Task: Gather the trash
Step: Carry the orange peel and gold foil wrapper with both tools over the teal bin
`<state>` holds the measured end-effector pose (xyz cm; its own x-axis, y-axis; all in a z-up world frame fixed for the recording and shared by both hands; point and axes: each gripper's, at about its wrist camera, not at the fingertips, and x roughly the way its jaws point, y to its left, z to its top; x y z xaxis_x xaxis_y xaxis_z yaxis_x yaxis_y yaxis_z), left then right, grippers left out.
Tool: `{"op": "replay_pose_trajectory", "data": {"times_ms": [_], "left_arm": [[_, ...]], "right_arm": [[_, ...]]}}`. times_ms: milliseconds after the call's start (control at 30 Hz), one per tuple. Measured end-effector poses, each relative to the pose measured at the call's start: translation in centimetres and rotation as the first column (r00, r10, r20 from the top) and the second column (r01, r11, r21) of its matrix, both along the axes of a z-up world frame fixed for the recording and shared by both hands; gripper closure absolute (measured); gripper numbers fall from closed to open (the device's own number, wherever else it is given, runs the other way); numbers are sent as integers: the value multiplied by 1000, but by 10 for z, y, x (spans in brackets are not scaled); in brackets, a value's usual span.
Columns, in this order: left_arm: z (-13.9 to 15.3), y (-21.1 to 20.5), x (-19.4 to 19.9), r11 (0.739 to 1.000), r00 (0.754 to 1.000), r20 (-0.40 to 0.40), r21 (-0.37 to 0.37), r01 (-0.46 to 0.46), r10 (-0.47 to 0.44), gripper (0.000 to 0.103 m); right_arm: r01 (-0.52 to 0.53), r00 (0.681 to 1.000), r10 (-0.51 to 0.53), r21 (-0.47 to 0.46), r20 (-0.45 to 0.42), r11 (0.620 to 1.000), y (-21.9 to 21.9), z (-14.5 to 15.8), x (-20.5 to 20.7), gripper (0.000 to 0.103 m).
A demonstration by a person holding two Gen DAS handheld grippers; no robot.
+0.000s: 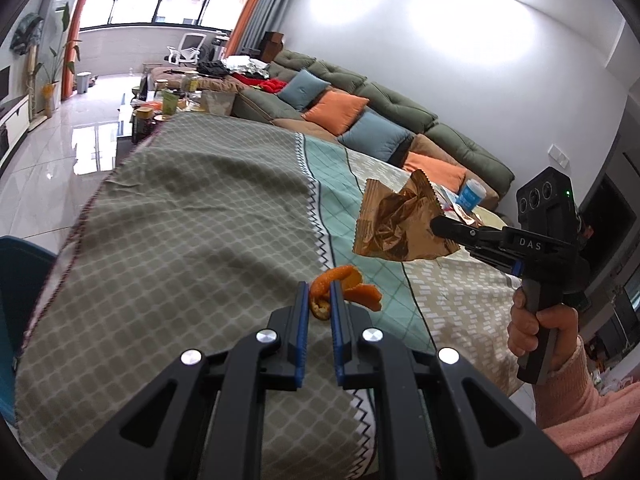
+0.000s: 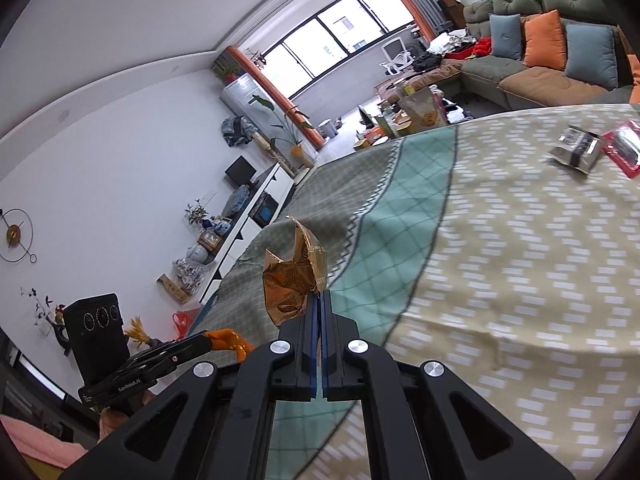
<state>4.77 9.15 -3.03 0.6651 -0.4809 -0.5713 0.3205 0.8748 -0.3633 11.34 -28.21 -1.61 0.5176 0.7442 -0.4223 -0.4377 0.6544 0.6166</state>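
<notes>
My left gripper (image 1: 320,292) is shut on a curled orange peel (image 1: 348,284) and holds it above the patterned tablecloth (image 1: 180,220). My right gripper (image 2: 319,300) is shut on a crumpled gold snack wrapper (image 2: 292,276), lifted off the table. In the left wrist view the right gripper (image 1: 440,226) holds the wrapper (image 1: 396,220) to the right of the peel. In the right wrist view the left gripper (image 2: 202,340) shows at lower left with the peel (image 2: 230,340).
A silver packet (image 2: 576,150) and a red packet (image 2: 622,148) lie on the cloth at far right. A blue-white cup (image 1: 472,194) stands at the table's far end. A sofa with cushions (image 1: 360,120) runs behind. A blue bin edge (image 1: 20,276) is at left.
</notes>
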Motion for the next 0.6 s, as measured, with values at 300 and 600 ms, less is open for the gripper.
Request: {"op": "replay_pose_trajectory", "data": {"times_ms": [300, 600], "left_arm": [[6, 27, -15, 998, 998, 15, -8, -58, 58, 91], [10, 54, -29, 993, 993, 29, -9, -114, 114, 91]], "right_arm": [[-56, 998, 56, 3, 6, 998, 31, 1, 3, 101], [-101, 995, 101, 1, 5, 995, 59, 2, 5, 101]]}}
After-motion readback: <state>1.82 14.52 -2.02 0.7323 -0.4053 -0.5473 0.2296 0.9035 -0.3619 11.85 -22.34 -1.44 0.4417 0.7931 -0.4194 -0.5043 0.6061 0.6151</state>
